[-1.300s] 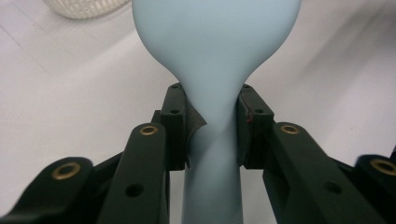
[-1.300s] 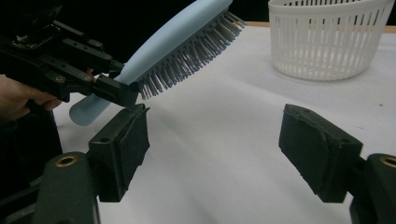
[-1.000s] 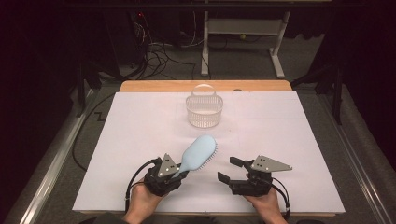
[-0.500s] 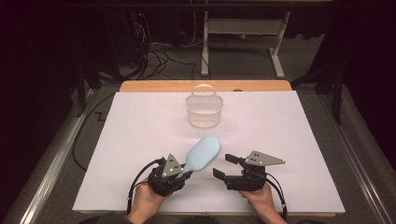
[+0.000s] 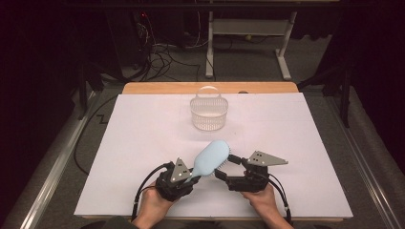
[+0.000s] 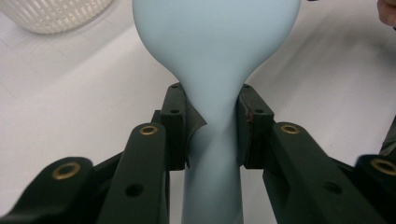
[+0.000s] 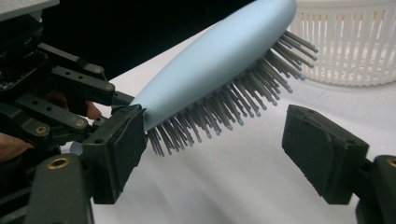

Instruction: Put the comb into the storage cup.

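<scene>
Hairbrush (image 5: 211,158) sits lifted over the near worktop (image 5: 143,143), its neck pinched by our left claw (image 5: 187,177); our right claw (image 5: 228,164) gapes wide around the bristles, the white basket (image 5: 208,113) farther off.

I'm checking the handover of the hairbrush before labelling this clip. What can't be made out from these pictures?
- Hairbrush handle end: left gripper view, cut off by the bottom edge; high view, covered by the left tongs.
- Bristles: high view, hidden under the brush's own blue back.
- Basket contents: high view, too small and pale; both gripper views cut it off at the top edge.
- Right tongs: whether the left pad touches the bristles cannot be told.
</scene>
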Tool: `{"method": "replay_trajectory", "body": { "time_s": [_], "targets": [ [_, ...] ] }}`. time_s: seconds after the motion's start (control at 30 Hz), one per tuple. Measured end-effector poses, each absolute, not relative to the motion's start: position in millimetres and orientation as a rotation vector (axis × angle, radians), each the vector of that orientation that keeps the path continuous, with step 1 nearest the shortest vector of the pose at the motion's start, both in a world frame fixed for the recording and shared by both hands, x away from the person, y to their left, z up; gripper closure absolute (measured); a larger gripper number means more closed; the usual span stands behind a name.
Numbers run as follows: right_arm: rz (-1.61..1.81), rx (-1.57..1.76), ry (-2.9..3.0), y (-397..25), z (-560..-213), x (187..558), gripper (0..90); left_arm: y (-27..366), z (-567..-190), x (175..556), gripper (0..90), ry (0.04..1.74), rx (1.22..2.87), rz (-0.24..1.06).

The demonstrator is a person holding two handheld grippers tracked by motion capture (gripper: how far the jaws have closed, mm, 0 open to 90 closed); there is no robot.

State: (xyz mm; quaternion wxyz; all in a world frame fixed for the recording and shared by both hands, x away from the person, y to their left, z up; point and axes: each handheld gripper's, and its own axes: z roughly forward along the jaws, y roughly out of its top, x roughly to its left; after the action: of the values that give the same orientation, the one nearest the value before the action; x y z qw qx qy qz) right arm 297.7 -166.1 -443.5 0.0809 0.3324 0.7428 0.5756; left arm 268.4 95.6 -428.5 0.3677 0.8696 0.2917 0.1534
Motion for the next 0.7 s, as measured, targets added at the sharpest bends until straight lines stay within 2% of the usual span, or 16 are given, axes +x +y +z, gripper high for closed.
{"method": "replay_trajectory", "body": {
  "time_s": [0.7],
  "targets": [
    [1.762, 1.057, 2.206, -166.2, -439.8, 303.0, 18.6, 80.3, -429.4, 266.8, 69.1, 0.734, 2.242, 0.432]
  ]
}}
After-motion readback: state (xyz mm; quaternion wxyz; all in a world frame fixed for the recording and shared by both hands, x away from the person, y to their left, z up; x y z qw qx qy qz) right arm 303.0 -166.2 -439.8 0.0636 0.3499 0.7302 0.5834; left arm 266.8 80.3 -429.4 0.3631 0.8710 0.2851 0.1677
